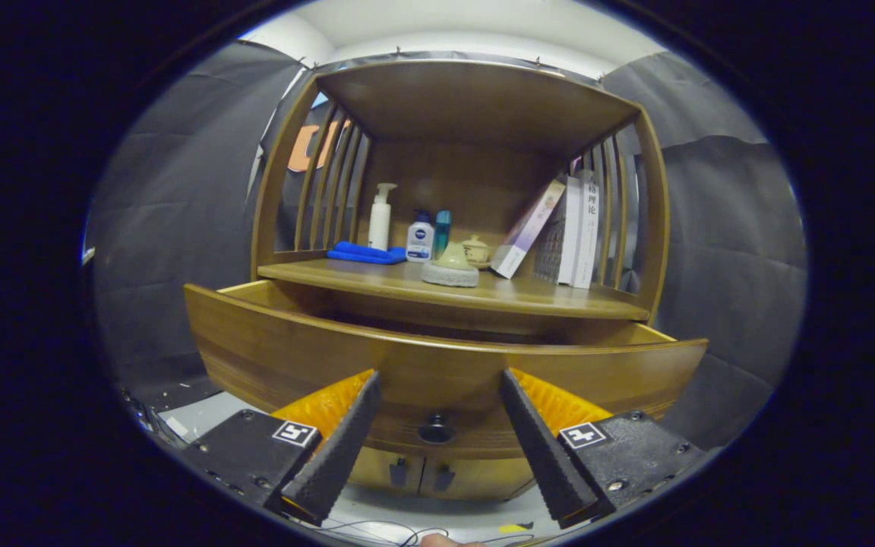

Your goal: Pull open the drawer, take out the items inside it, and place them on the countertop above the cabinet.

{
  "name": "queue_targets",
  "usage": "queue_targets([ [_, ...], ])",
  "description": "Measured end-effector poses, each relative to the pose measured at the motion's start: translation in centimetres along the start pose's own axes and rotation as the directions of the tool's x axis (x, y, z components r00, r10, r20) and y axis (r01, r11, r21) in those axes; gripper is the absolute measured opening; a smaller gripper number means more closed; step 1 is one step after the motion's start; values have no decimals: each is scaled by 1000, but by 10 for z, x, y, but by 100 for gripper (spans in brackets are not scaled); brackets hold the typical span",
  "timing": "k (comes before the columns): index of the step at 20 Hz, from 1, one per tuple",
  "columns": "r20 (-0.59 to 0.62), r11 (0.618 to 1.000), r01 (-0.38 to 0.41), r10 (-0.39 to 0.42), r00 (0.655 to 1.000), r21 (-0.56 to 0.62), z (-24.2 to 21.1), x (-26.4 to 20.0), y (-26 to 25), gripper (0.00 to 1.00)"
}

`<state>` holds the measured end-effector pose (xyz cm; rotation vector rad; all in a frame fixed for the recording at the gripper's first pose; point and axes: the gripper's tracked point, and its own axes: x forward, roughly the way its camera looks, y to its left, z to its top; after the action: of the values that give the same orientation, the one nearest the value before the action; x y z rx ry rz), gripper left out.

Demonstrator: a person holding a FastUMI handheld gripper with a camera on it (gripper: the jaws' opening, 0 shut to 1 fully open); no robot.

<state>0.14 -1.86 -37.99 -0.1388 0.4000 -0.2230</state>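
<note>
Facing: the gripper (437, 387) looked straight at a wooden cabinet (650, 228), its fingers (339, 448) spread wide apart and holding nothing.
Landmark: the drawer (407, 357) stood pulled out toward the gripper, its curved front panel spanning the gap between both fingers.
Knob: a dark round knob (435, 431) sat low on the drawer front, between the fingers and not touched by either.
Drawer inside: hidden behind the front panel; what lay in it could not be told.
Countertop: the countertop (551, 300) ran just above and behind the drawer.
On countertop, above the drawer's left half: a folded blue cloth (365, 253), a white pump bottle (380, 216), a small white bottle with a blue cap (420, 237), a teal bottle (442, 228).
Above the drawer's middle: a pale rounded object on a grey base (450, 267), a small cream pot (476, 249) just behind it.
Above the drawer's right half: books (570, 232), one leaning on the others.
Below the drawer: two cabinet doors (422, 475) with dark handles.
</note>
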Motion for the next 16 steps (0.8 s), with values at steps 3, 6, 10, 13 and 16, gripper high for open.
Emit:
queue_targets([
  [3, -20, 1000, -17, 17, 1000, 19, 4, 19, -1, 100],
  [6, -27, 1000, -7, 8, 1000, 27, 8, 34, -2, 100],
  [10, -28, 999, 27, -26, 999, 20, 11, 53, -2, 100],
  [13, -34, 999, 46, -46, 998, 20, 13, 66, -3, 100],
  [16, -40, 998, 55, -55, 998, 11, 14, 82, -3, 100],
])
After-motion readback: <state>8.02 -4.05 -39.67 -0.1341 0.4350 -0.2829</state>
